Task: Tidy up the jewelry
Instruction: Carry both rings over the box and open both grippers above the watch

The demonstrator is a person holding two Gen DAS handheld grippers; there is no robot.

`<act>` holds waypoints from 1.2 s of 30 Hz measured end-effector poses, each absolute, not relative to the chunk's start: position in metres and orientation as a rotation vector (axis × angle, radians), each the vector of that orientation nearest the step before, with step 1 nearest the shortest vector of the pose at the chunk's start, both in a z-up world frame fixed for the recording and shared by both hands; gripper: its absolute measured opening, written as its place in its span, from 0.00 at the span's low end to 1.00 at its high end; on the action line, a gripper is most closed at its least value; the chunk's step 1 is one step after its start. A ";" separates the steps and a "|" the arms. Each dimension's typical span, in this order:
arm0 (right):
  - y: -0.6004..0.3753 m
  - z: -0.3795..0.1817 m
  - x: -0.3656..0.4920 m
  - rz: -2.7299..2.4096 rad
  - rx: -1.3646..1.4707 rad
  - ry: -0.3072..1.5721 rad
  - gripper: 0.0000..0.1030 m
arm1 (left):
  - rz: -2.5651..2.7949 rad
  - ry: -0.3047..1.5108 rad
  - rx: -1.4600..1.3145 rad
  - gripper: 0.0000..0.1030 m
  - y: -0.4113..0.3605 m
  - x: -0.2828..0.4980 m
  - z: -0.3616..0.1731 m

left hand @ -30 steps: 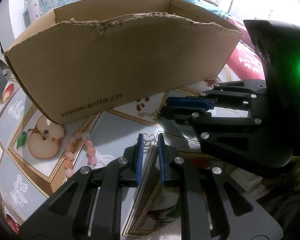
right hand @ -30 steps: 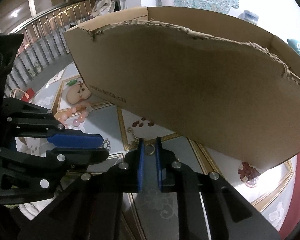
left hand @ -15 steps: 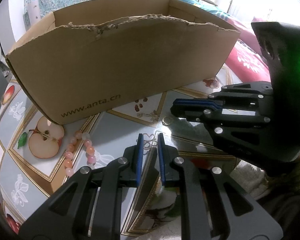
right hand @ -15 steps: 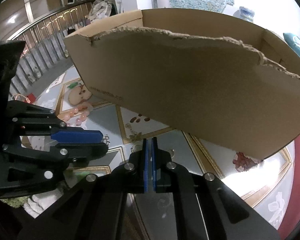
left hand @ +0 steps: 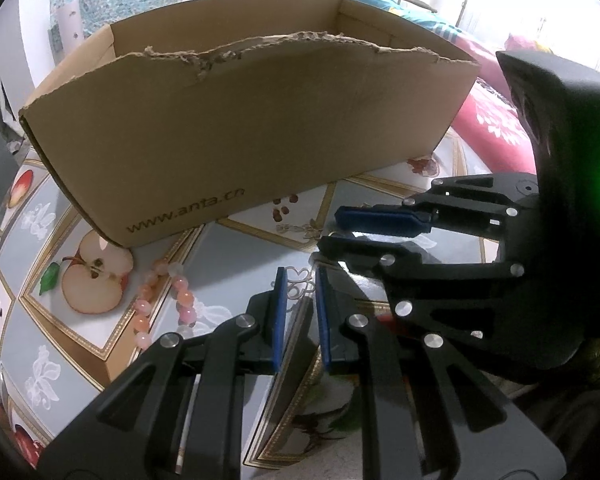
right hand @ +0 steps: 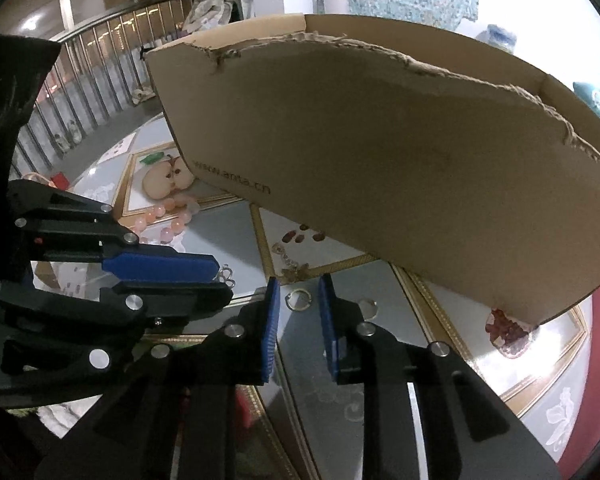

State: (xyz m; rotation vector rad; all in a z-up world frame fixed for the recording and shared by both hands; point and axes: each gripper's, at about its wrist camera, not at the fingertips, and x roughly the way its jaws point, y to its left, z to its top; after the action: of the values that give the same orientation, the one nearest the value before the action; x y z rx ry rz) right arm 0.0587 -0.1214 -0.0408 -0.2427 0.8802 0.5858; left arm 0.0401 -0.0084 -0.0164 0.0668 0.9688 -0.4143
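My right gripper [right hand: 299, 280] hovers low over the patterned table, its jaws opening. A small gold ring [right hand: 299, 310] lies on the table between the blue pads [right hand: 271, 320], untouched by them. My left gripper [left hand: 300, 276] sits just left of it, its pads closed on a small silver looped ornament [left hand: 296, 290] that pokes out past its tip [right hand: 225, 273]. A thin gold chain piece [right hand: 292, 264] lies just ahead of both grippers. Left of it lies a pink bead bracelet [left hand: 168, 300]. The open cardboard box [left hand: 260, 120] stands right behind them.
The box's torn front wall [right hand: 380, 160] rises close in front of both grippers. The fruit-print tablecloth [left hand: 96, 280] covers the table. A railing [right hand: 84, 92] runs at the far left, and red bedding [left hand: 492, 128] lies to the right.
A second ago the ring stood pinched between the right pads. They then closed fully without it and have now parted, with the ring lying on the table between them. The left gripper has not moved.
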 end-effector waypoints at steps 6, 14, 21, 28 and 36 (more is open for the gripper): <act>-0.124 -0.041 0.060 0.591 -0.221 0.880 0.12 | -0.413 0.967 0.067 0.12 -0.008 0.041 -0.016; -0.132 -0.036 0.058 0.589 -0.191 0.882 0.12 | -0.407 0.959 0.070 0.13 -0.009 0.040 -0.013; -0.146 -0.006 0.051 0.603 -0.141 0.834 0.12 | -0.442 0.899 0.046 0.12 -0.004 0.036 0.014; -0.160 0.056 0.057 0.621 -0.076 0.691 0.12 | -0.513 0.747 -0.006 0.12 0.007 0.042 0.074; -0.168 0.070 0.128 0.556 -0.044 0.783 0.12 | -0.430 0.762 0.042 0.13 0.004 0.102 0.082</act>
State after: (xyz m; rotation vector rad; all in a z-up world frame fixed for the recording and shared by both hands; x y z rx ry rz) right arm 0.1276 -0.1679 0.0696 -0.0445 0.7832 0.5561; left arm 0.1021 0.0041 0.0823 0.0417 0.7616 -0.4296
